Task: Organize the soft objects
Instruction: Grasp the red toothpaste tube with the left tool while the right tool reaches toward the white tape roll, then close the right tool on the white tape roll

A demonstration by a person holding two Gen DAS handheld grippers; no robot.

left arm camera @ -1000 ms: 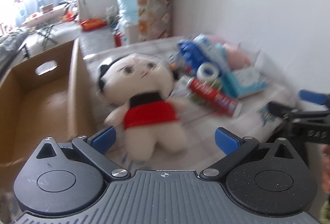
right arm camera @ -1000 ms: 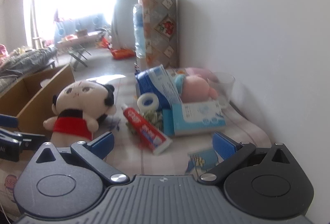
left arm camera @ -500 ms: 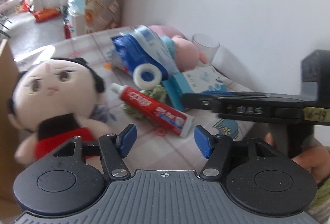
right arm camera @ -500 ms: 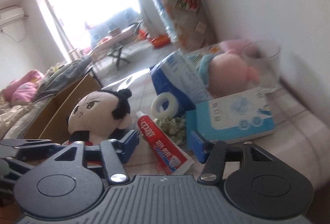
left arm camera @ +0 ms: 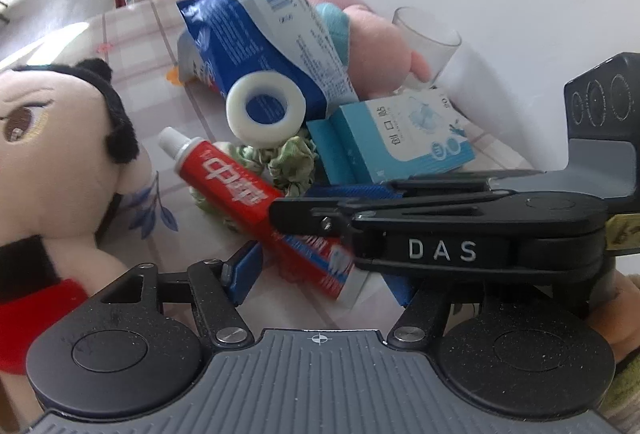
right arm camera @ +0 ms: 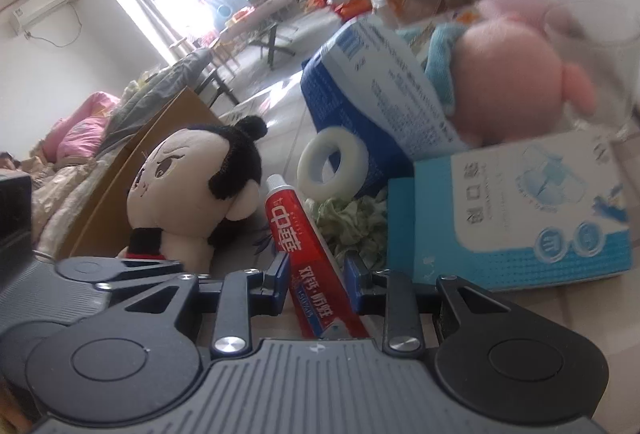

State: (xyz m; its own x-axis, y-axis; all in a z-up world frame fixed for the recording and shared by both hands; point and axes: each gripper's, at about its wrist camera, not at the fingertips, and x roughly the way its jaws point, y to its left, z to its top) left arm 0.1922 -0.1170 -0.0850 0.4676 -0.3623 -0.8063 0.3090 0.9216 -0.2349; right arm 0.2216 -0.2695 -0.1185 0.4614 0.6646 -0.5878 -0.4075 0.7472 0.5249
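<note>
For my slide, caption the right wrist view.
Right tongs straddle a red toothpaste tube among plush toys.

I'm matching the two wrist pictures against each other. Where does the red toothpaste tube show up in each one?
Left wrist: the red toothpaste tube runs diagonally through the lower centre, its tail partly hidden behind the right gripper.
Right wrist: the tube stands at bottom centre, between the gripper's fingertips.
Shared landmark: the white tape ring just beyond its cap.

On the table (left arm camera: 132,30) the toothpaste tube (left arm camera: 240,190) lies between the doll (left arm camera: 60,162) and the box (left arm camera: 404,142), the tape roll (left arm camera: 266,110) behind it.
</note>
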